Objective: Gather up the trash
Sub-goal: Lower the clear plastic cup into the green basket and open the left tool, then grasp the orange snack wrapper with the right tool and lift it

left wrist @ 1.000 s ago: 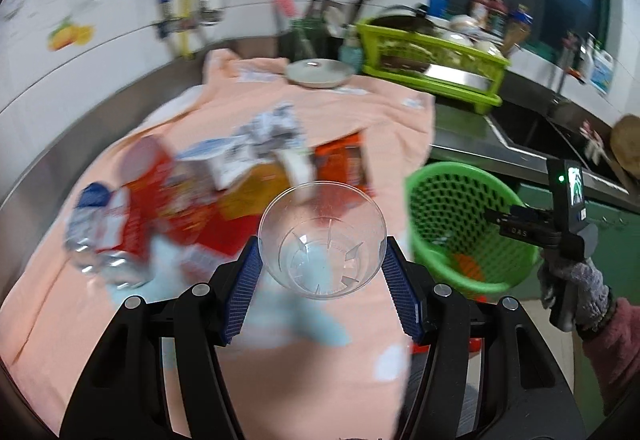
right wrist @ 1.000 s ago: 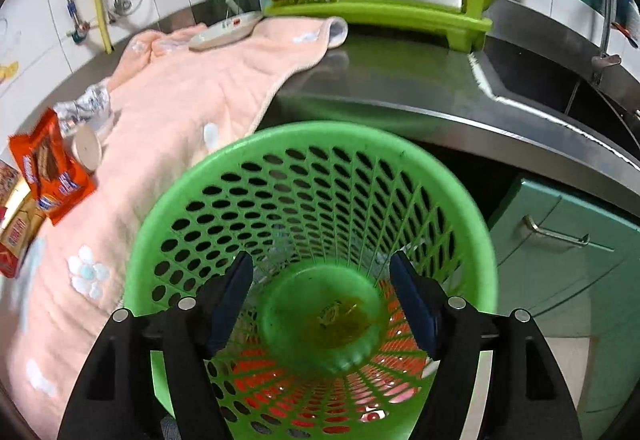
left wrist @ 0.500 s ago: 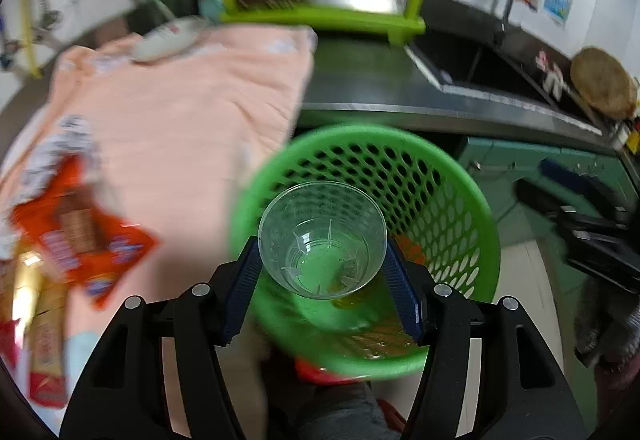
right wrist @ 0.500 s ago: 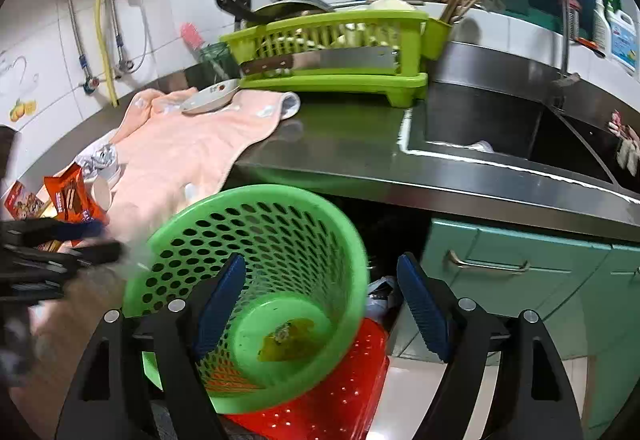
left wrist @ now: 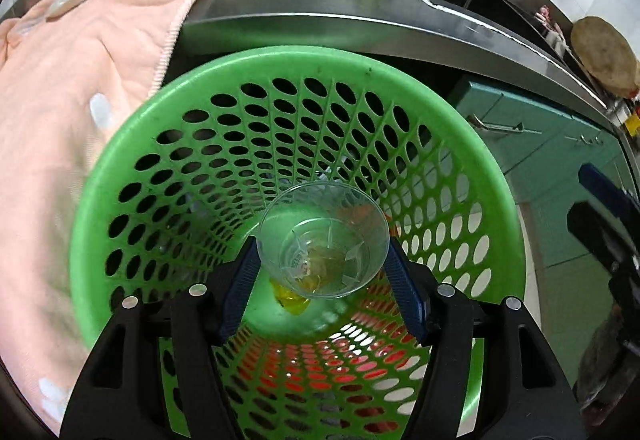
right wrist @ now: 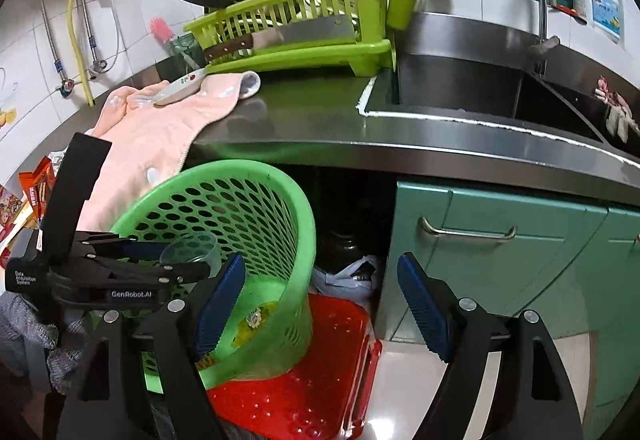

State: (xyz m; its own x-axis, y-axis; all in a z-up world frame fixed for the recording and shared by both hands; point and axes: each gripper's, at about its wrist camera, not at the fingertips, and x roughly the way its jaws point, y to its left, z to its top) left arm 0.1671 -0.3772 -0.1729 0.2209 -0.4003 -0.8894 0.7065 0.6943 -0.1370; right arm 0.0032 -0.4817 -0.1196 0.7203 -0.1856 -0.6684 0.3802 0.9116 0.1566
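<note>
My left gripper (left wrist: 323, 272) is shut on a clear plastic cup (left wrist: 323, 240) and holds it over the mouth of the green perforated basket (left wrist: 280, 71). A yellow scrap (left wrist: 290, 300) lies on the basket's bottom. In the right wrist view the left gripper (right wrist: 188, 264) with the cup (right wrist: 192, 248) hangs over the basket (right wrist: 256, 207), which stands tilted on a red crate (right wrist: 320, 380). My right gripper (right wrist: 320, 304) is open and empty, right of the basket. Snack wrappers (right wrist: 36, 187) lie on the counter at far left.
A pink towel (right wrist: 160, 127) covers the steel counter (right wrist: 320, 127). A lime dish rack (right wrist: 296, 35) with a cleaver stands behind, a sink (right wrist: 480, 91) to the right. Teal cabinet doors (right wrist: 500, 240) are below. A plastic bag (right wrist: 352, 276) lies behind the crate.
My left gripper carried the cup from over the towel and wrappers to above and into the basket mouth. My right gripper pulled back and to the right, away from the basket.
</note>
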